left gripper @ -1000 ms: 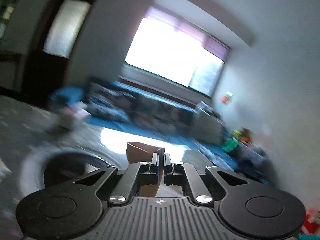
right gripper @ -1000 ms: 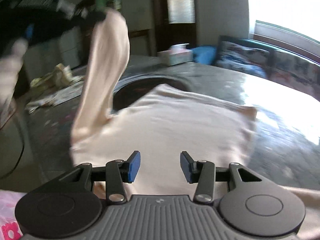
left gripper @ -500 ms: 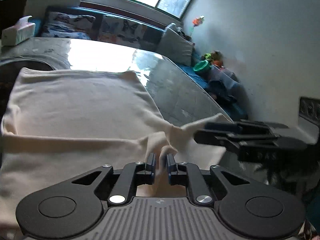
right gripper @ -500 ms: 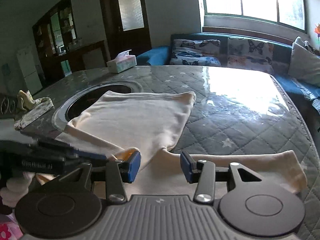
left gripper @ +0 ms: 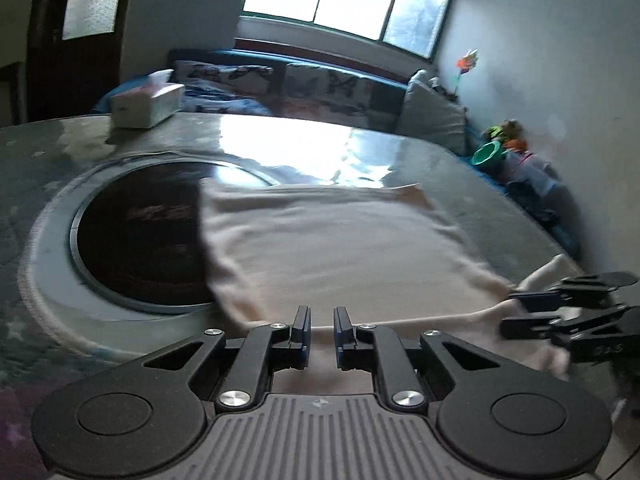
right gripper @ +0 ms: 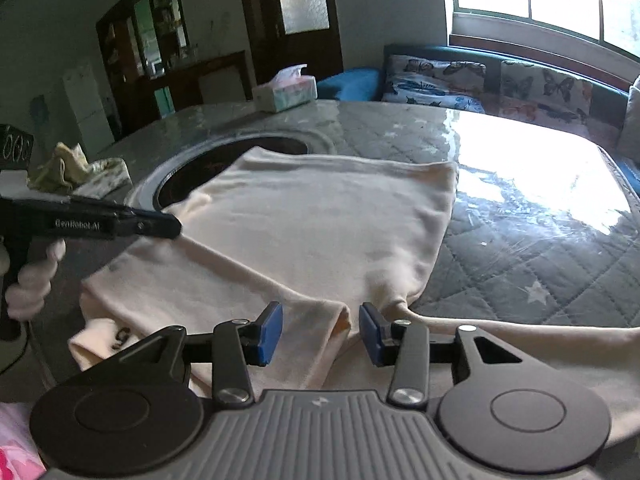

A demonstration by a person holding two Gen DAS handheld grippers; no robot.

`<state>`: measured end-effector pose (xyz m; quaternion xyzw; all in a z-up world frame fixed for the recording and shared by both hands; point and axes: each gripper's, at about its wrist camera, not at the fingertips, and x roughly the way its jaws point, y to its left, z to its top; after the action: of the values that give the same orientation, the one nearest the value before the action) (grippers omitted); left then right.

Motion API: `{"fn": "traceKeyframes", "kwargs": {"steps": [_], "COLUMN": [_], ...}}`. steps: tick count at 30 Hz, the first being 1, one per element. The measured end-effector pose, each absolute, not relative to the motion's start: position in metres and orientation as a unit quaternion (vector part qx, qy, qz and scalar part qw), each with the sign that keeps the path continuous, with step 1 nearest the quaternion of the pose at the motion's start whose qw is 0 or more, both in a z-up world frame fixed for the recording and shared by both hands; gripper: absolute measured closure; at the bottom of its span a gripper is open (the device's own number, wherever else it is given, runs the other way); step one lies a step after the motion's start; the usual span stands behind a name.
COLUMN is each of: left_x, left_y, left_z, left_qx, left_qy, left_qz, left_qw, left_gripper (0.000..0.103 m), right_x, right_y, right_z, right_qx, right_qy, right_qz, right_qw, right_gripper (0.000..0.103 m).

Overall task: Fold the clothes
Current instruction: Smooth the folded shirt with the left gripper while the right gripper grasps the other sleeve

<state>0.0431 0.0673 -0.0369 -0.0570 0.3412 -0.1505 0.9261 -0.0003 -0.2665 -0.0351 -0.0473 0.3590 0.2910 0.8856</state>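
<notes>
The cream garment (right gripper: 320, 232) lies flat on the table (right gripper: 520, 240), its folded ridge at twelve o'clock between the half-open right claw (right gripper: 320, 330) pads, untouched; the left claw (left gripper: 322, 330), narrowly parted and empty, sits at nine o'clock.

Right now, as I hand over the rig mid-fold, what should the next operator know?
Left tool: jaws just opened slightly, nothing pinched, low over the near edge of the cream garment.
Right tool: jaws just closing, a ridge of cloth between them, apparently not gripped yet.
Garment lies spread on the quilted table, one side apparently folded in across the near part.
Left: the sleeve lying out to the right, then the final folds.
</notes>
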Motion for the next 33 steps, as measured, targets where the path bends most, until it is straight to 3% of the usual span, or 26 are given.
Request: {"fn": "traceKeyframes", "kwargs": {"steps": [5,7,12,14,18,33], "left_x": [0.042,0.040,0.038,0.038,0.035,0.011], "left_y": [0.076,0.076,0.083,0.086,0.089,0.052], "left_z": [-0.041,-0.040,-0.039,-0.039,-0.035,-0.042], "left_qx": [-0.044,-0.031,-0.030,-0.031,-0.028,-0.010], "left_qy": [0.340,0.337,0.332,0.332,0.332,0.341], "left_qz": [-0.154,-0.150,-0.136,-0.127,-0.112,-0.181], "left_qw": [0.926,0.929,0.933,0.934,0.936,0.922], "left_gripper": [0.090,0.090,0.090,0.090,0.089,0.089], "right_x": [0.001,0.001,0.009,0.011,0.001,-0.044], "right_y": [-0.260,-0.257,-0.251,-0.252,-0.256,-0.249], "right_z": [-0.041,-0.036,-0.035,-0.042,-0.030,-0.038], "right_qx": [-0.074,-0.083,-0.093,-0.098,-0.106,-0.111], "right_qy": [0.364,0.354,0.347,0.353,0.334,0.337], "right_qz": [0.287,0.286,0.281,0.275,0.278,0.327], "right_qw": [0.883,0.886,0.890,0.889,0.894,0.876], "right_gripper": [0.088,0.092,0.092,0.085,0.083,0.083]}}
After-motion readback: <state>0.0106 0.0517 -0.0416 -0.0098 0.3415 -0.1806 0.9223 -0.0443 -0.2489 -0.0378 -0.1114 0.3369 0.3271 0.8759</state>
